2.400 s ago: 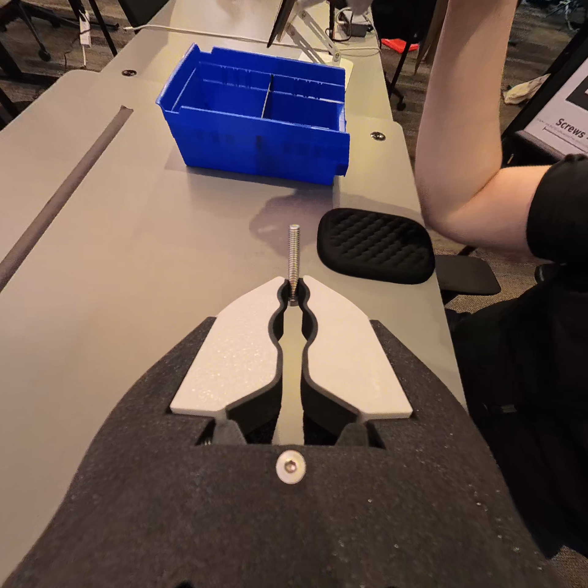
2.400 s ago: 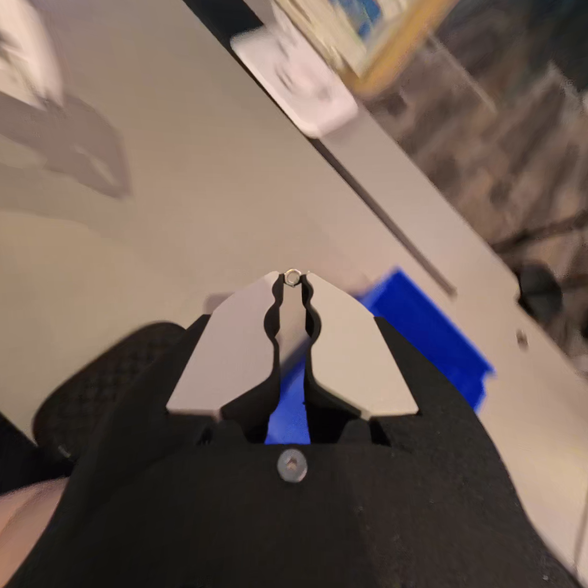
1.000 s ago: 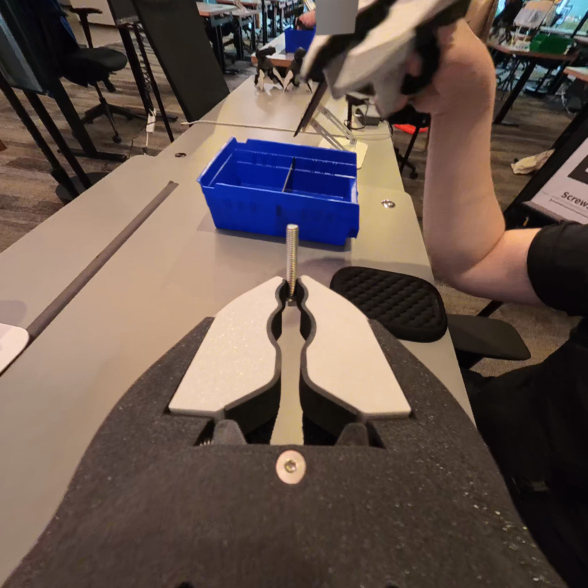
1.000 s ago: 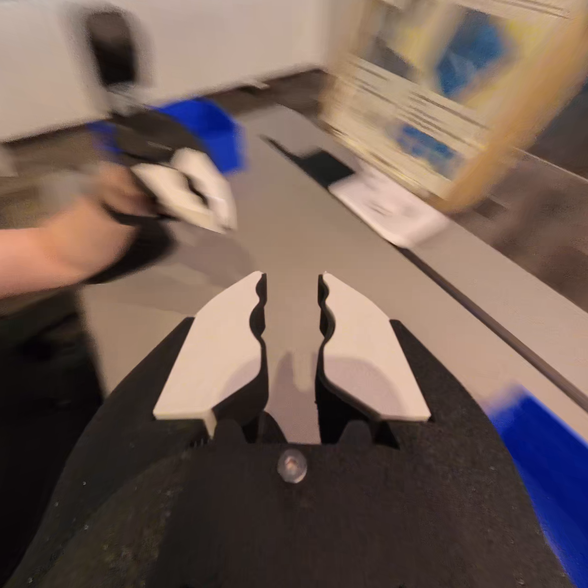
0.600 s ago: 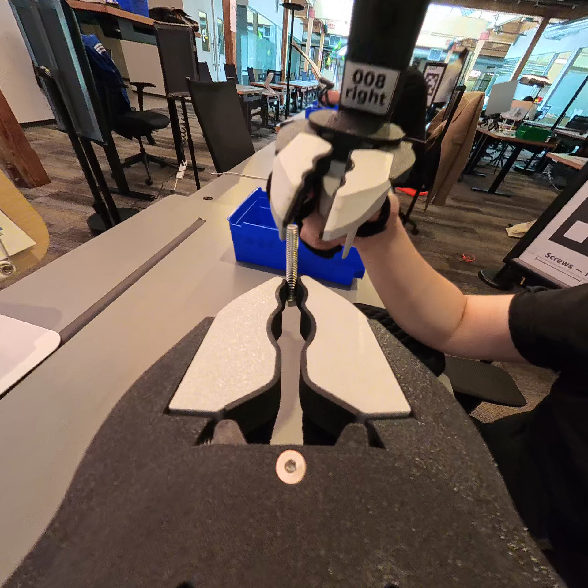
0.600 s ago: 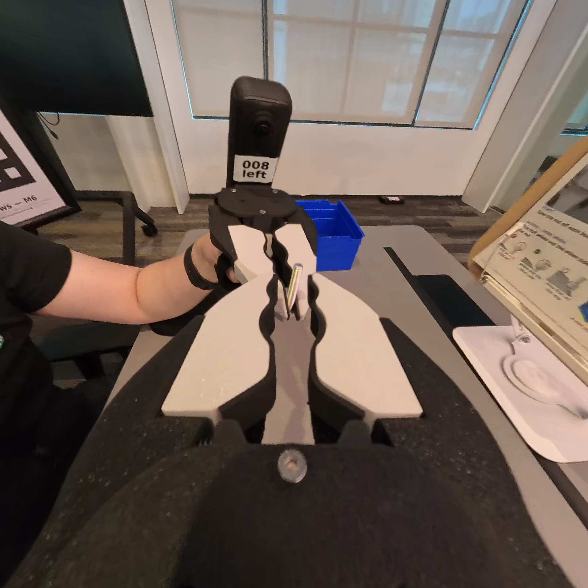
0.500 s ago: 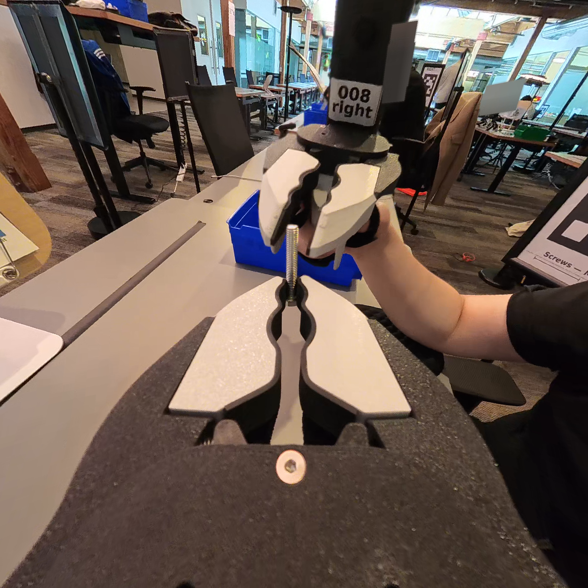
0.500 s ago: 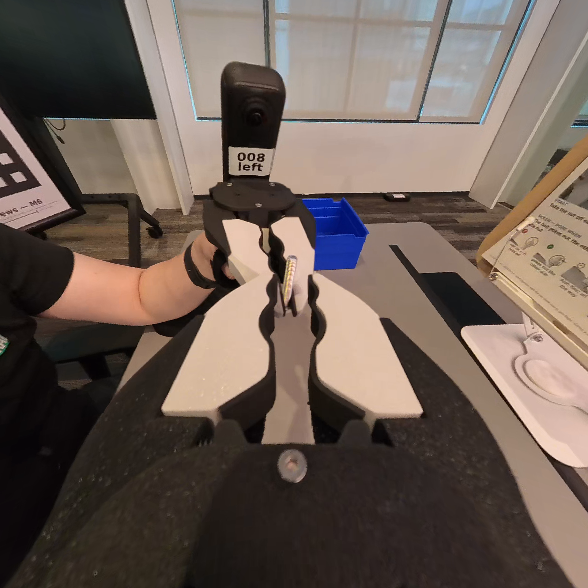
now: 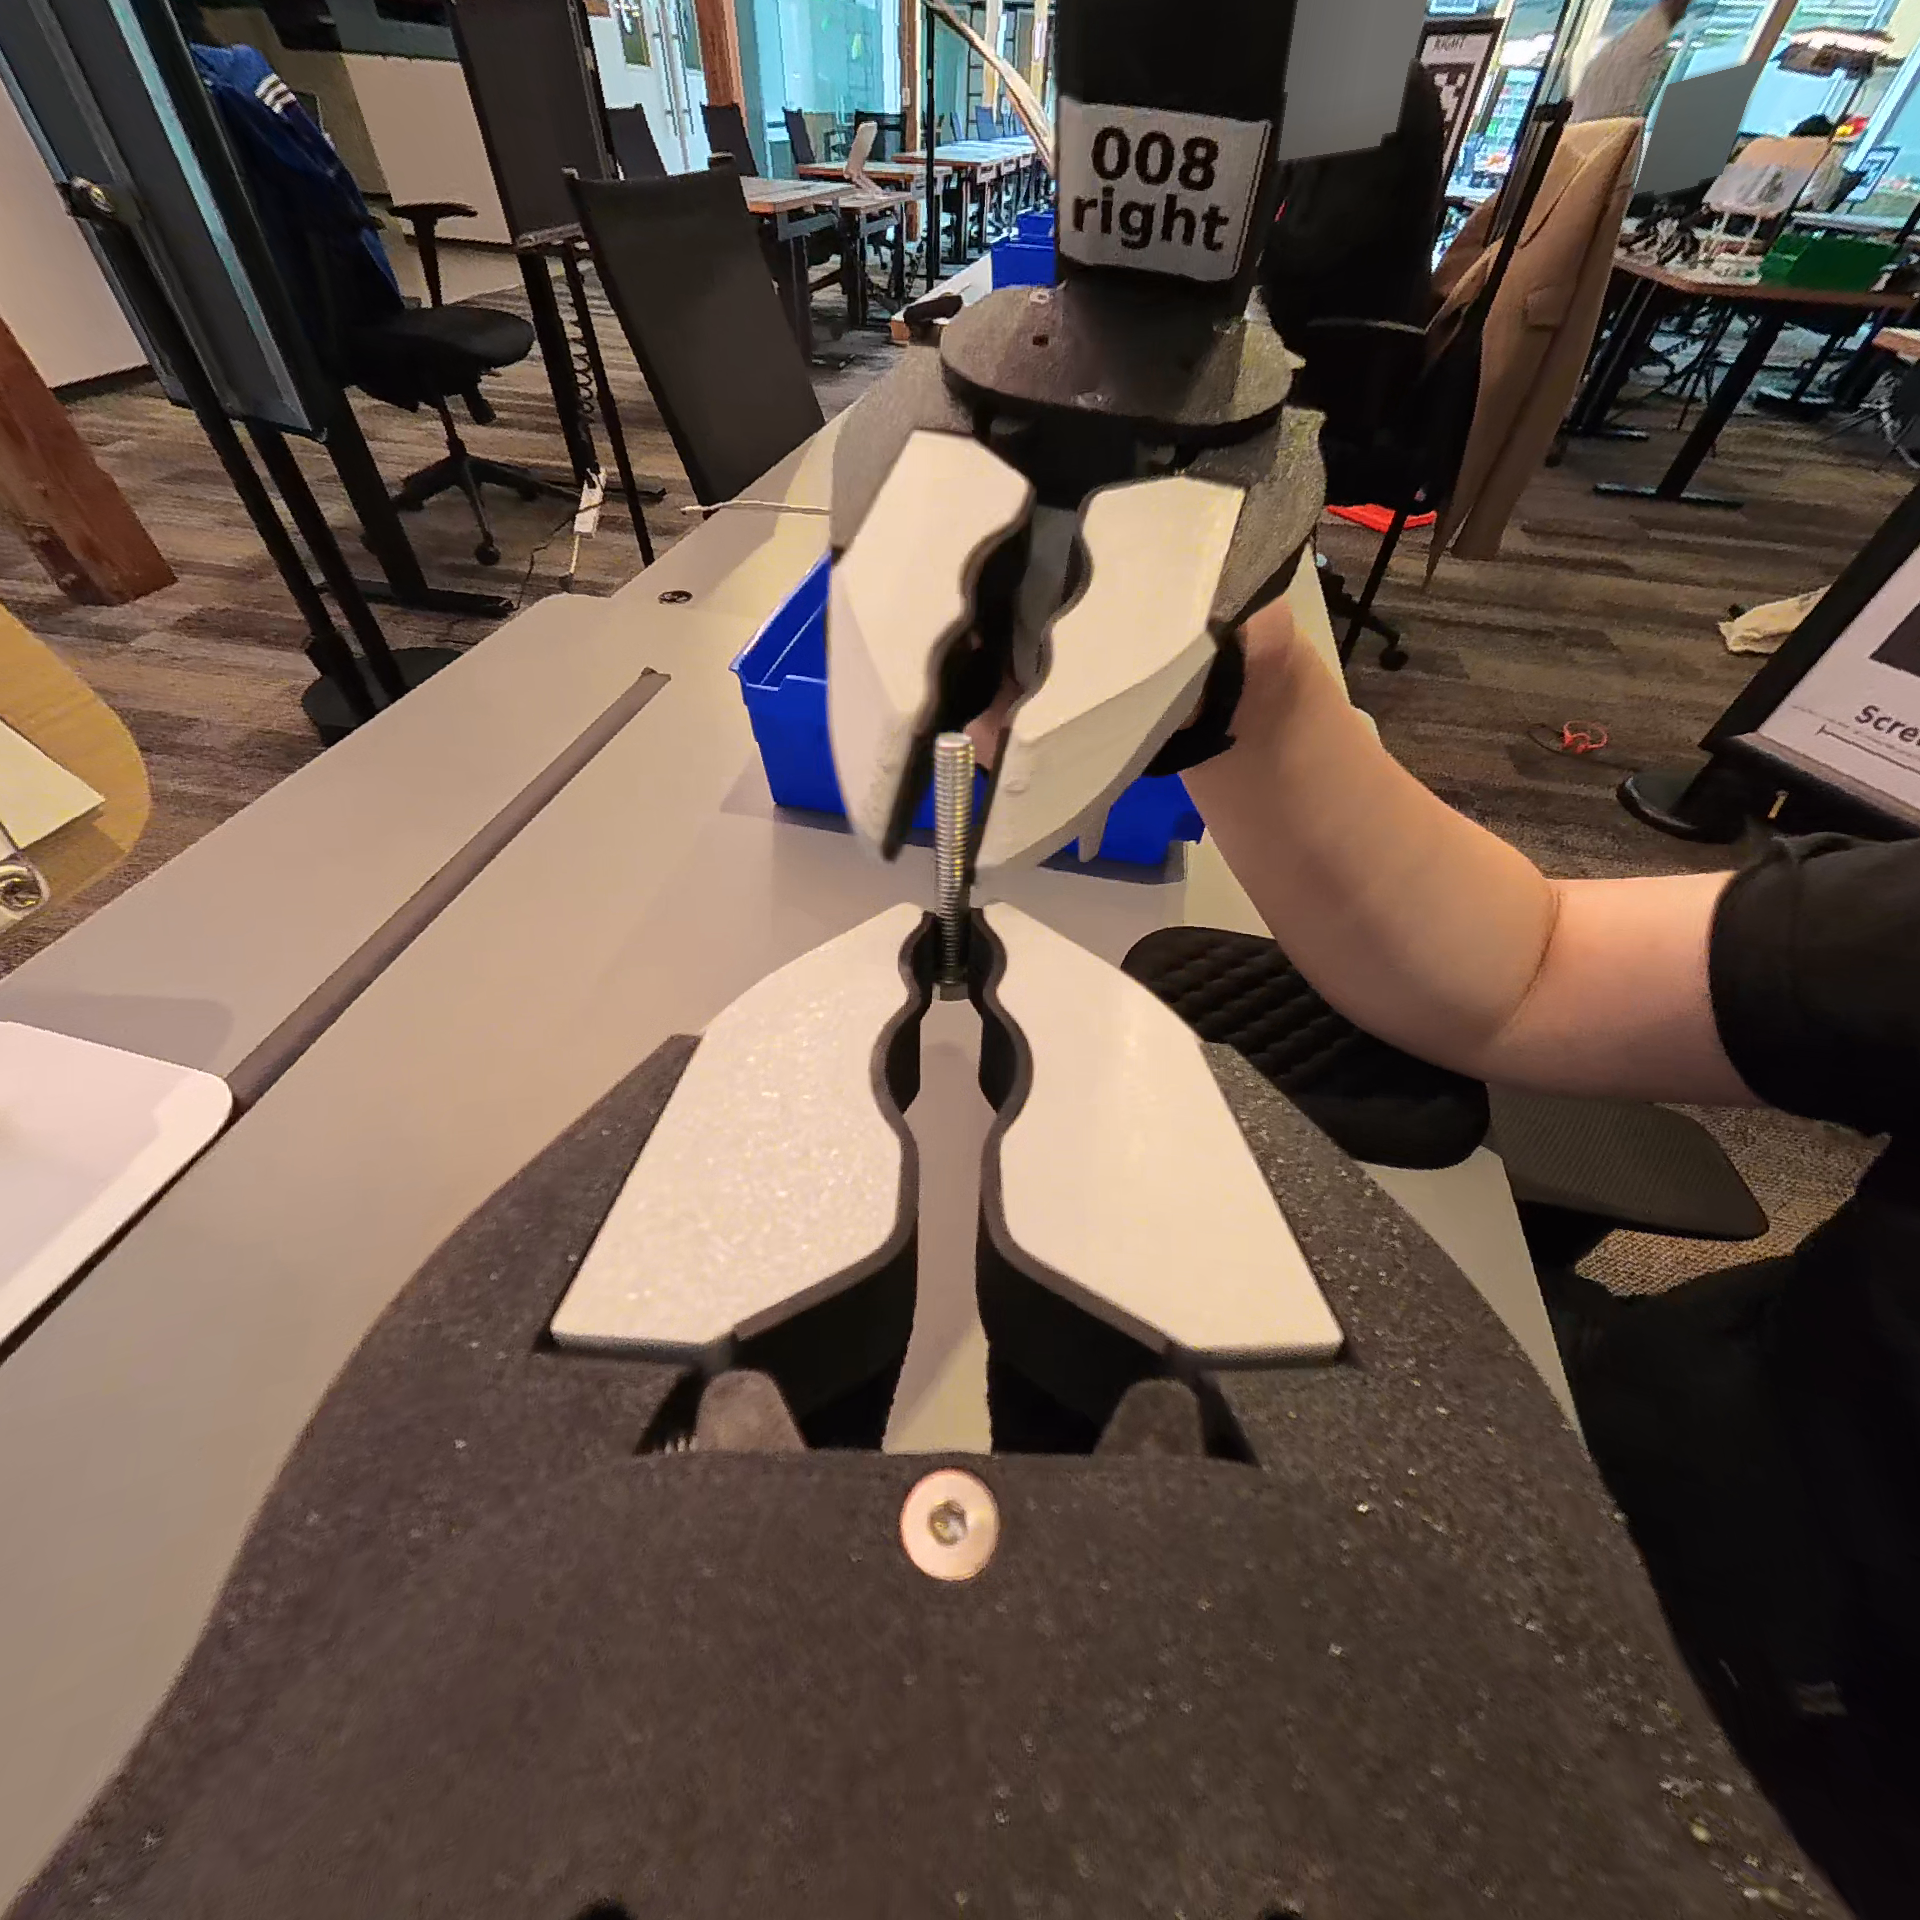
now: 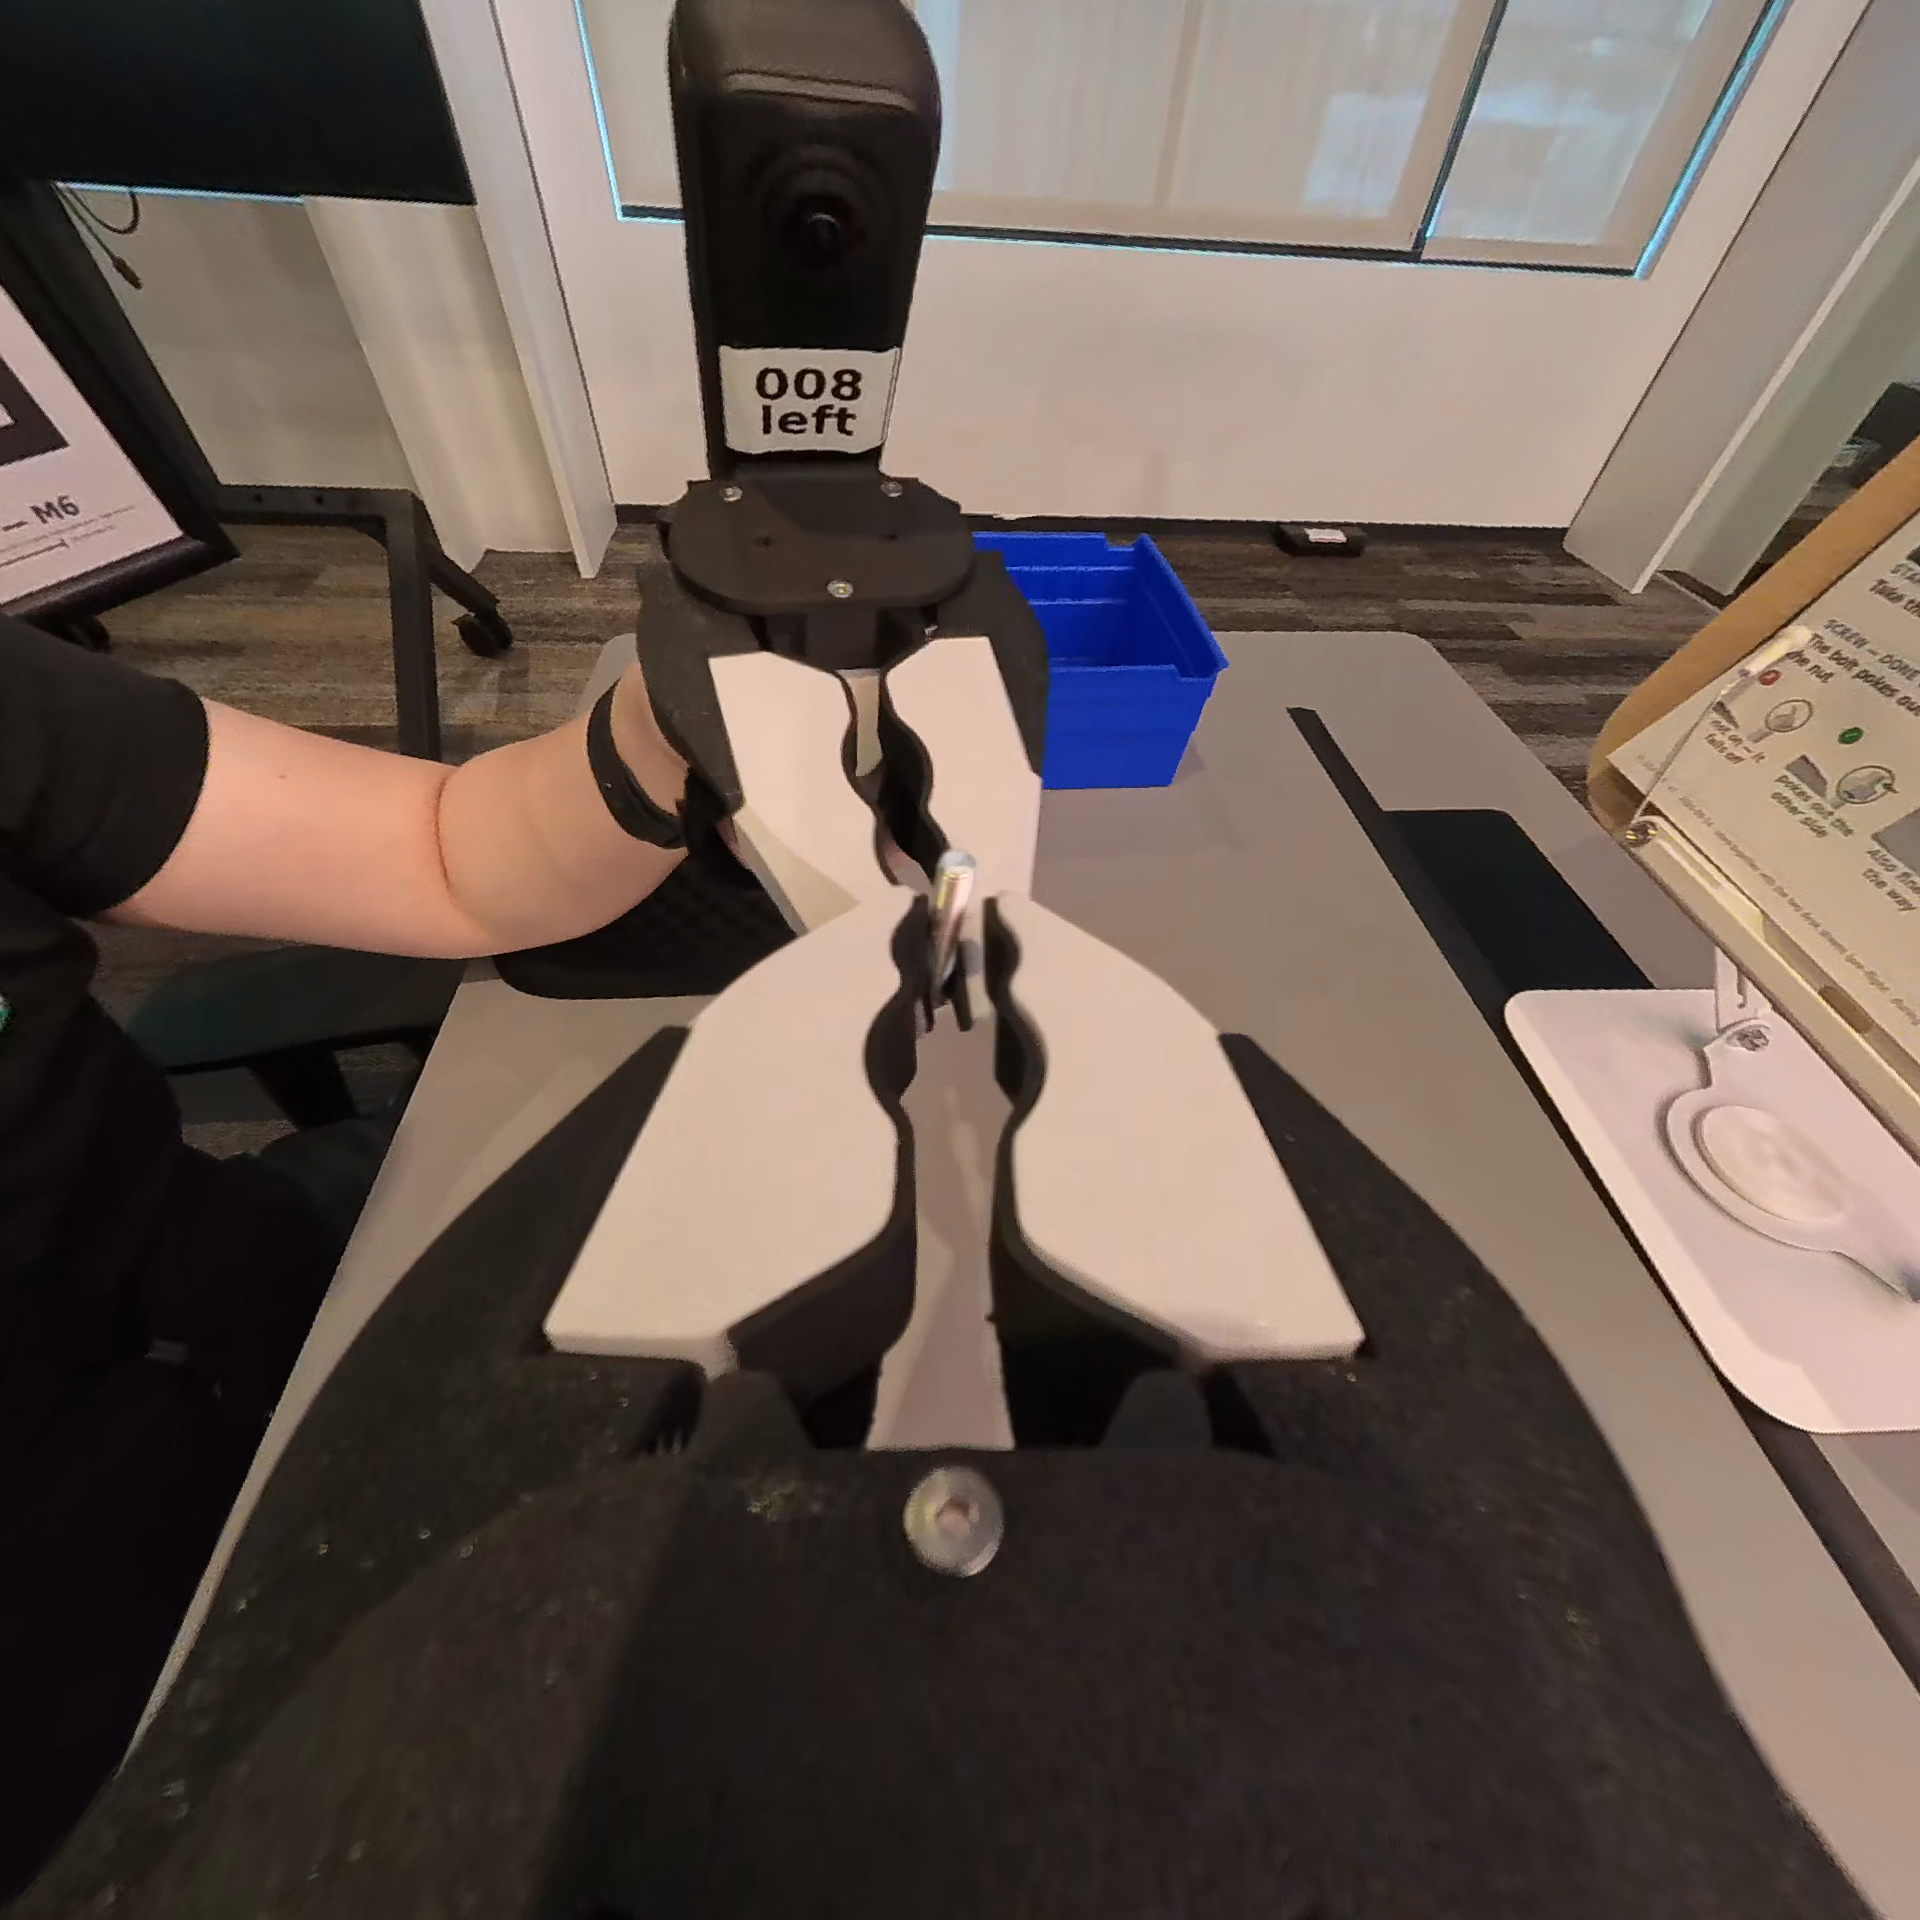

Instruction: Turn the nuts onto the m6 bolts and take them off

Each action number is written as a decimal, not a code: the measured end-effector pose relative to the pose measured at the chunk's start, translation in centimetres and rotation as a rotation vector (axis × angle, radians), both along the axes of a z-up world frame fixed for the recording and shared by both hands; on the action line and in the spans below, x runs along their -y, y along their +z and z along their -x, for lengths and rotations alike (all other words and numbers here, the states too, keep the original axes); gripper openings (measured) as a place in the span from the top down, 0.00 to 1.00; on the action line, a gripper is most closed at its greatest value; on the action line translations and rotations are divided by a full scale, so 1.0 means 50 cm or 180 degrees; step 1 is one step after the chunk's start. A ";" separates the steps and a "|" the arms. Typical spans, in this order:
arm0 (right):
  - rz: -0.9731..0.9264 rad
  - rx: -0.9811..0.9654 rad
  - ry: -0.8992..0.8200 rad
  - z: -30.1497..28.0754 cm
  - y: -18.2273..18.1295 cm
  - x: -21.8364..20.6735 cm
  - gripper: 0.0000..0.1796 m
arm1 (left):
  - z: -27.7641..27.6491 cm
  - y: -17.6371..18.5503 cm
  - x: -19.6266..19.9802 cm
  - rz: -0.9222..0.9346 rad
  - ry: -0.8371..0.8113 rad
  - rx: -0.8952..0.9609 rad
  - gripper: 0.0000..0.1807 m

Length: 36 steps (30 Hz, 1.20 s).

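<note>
My left gripper [image 9: 951,940] is shut on the head end of a silver threaded bolt [image 9: 953,821]. The bolt's shaft points forward, above the grey table [image 9: 416,935]. My right gripper [image 9: 945,836] faces it head on, with one white finger on each side of the shaft. In the right wrist view, the bolt [image 10: 951,914] lies in the gap between the tips of my right gripper [image 10: 948,920]. The jaws stand a little apart and do not press on it. My left gripper [image 10: 920,868] shows just behind the bolt. I see no nut.
A blue divided bin [image 9: 790,727] stands on the table beyond the grippers and also shows in the right wrist view [image 10: 1112,665]. A black padded armrest [image 9: 1299,1039] sits at the table's edge. A white stand [image 10: 1662,1143] holds an instruction sheet. A person's forearms reach in. The grippers are tip to tip, or close to it.
My right gripper held a small nut, then opened empty. It swung round to face the left gripper and moved its narrowing jaws over the bolt. The left gripper tilted the bolt up.
</note>
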State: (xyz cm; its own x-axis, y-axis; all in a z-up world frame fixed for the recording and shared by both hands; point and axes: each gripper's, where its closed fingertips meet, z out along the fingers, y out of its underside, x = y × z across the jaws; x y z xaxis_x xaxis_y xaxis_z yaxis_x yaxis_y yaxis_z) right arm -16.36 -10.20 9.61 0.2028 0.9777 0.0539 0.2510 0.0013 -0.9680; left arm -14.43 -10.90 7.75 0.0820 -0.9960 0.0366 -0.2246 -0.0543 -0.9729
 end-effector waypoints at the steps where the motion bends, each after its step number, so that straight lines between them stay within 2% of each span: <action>1: -0.0013 -0.0001 0.0031 0.001 -0.001 0.002 0.97 | 0.000 -0.001 -0.001 -0.0006 0.0013 -0.0005 0.97; 7: 0.0060 0.0020 0.0038 -0.001 -0.009 -0.001 0.97 | -0.002 -0.008 -0.006 0.0008 0.0031 -0.0034 0.96; 9: 0.0083 0.0056 -0.0015 -0.005 -0.014 -0.007 0.97 | -0.004 -0.011 -0.003 0.0071 -0.0001 -0.0050 0.89; 12: 0.0103 0.0174 -0.0130 -0.018 -0.022 -0.014 0.97 | -0.004 -0.012 -0.006 0.0071 0.0020 -0.0053 0.85; 18: -0.0018 0.0187 -0.0247 -0.040 0.024 0.024 0.97 | -0.005 0.057 0.032 0.0344 -0.0343 0.0647 0.84; 21: -0.0043 0.0180 -0.0245 -0.039 0.029 0.031 0.97 | -0.004 0.066 0.037 0.0423 -0.0440 0.0780 0.85; 28: 0.0071 0.0096 -0.0158 -0.041 0.027 0.030 0.97 | 0.022 0.095 0.004 0.0381 -0.0173 0.1028 0.82; 31: 0.0083 0.0084 -0.0166 -0.046 0.026 0.027 0.97 | 0.026 0.070 -0.022 0.0011 0.0124 0.0712 0.81; 36: 0.0104 0.0171 -0.0140 -0.046 0.013 0.027 0.97 | -0.006 0.020 0.002 -0.0274 0.0031 0.0210 0.80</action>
